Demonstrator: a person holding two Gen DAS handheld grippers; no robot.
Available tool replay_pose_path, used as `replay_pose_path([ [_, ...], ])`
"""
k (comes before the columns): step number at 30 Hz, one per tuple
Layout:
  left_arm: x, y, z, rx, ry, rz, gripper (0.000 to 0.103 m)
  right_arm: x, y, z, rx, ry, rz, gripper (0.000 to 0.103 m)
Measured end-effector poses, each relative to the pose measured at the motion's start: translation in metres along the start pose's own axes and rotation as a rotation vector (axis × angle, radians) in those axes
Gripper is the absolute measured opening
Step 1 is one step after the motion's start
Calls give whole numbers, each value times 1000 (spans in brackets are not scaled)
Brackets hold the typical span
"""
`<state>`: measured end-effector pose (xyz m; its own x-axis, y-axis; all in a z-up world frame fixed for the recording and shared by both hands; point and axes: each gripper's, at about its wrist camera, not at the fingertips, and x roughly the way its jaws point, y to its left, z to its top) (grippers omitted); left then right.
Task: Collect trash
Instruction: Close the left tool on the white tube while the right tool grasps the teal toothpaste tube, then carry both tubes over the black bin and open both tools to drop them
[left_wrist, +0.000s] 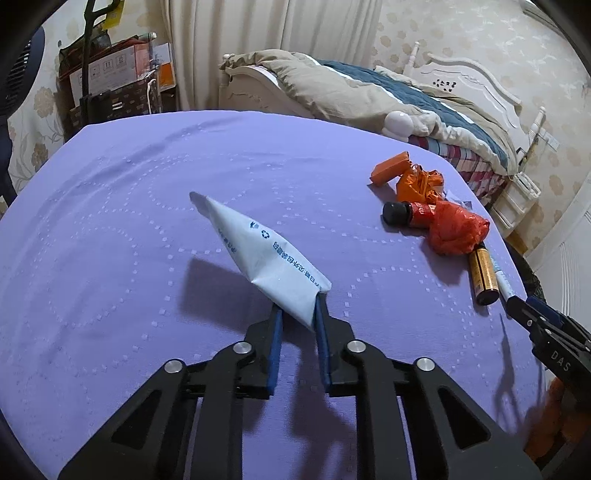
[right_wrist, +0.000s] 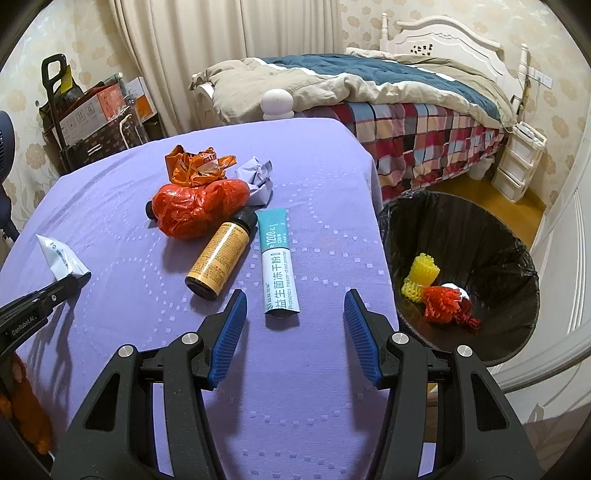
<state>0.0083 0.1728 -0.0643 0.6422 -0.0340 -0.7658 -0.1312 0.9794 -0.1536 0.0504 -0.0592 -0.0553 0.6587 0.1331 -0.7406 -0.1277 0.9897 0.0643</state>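
Left wrist view: left gripper (left_wrist: 298, 308) pinching near corner of pale blue sachet (left_wrist: 258, 254), pads pressed onto foil, far tip angled up off purple tablecloth (left_wrist: 129, 192). Corner grip probably chosen because flat packet gives no other edge to catch.

Right wrist view: right gripper (right_wrist: 295, 306) spread about halfway, nothing between pads, poised over near end of teal-and-white probiotic powder sachet (right_wrist: 277, 262). Sachet lying flat, lengthwise along pointing direction, end roughly centred between fingers, not touched. Looks lined up as next pick.

Amber bottle (right_wrist: 221, 254) lying on side just left of that sachet, black cap toward red plastic bag (right_wrist: 195, 210). Orange wrapper (right_wrist: 195, 166) and crumpled lilac paper (right_wrist: 258, 177) behind, all clustered near table's right edge, likely for short reach to bin.

Black-lined trash bin (right_wrist: 498, 236) on floor just right of table, already holding yellow foam net (right_wrist: 423, 277) and red foam net (right_wrist: 443, 302).
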Motion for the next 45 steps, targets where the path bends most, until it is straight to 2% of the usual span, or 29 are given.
replay_pose_path([
  [10, -6, 0, 0, 5, -29, 1, 7, 0, 0, 0, -1, -1, 0, 54],
  [12, -8, 1, 1, 2, -44, -28, 6, 0, 0, 0, -1, -2, 0, 54],
  [25, -12, -10, 1, 40, -54, -35, 4, 4, 8, 3, -19, 3, 4, 53],
  [31, -12, -17, 2, 63, -64, -31, 4, 11, 12, 13, -37, 8, 1, 37],
  [33, -11, -18, 3, 65, -64, -33, 4, 16, 13, 15, -42, 23, 6, 22],
  [34, -11, -18, 3, 66, -64, -34, 4, 17, 13, 16, -44, 28, 7, 19],
  [39, -11, -25, 4, 77, -68, -43, 4, 16, 14, 16, -46, 18, 5, 12],
  [45, -15, -40, 7, 103, -84, -66, 4, 2, 6, 15, -32, -21, -5, 10],
])
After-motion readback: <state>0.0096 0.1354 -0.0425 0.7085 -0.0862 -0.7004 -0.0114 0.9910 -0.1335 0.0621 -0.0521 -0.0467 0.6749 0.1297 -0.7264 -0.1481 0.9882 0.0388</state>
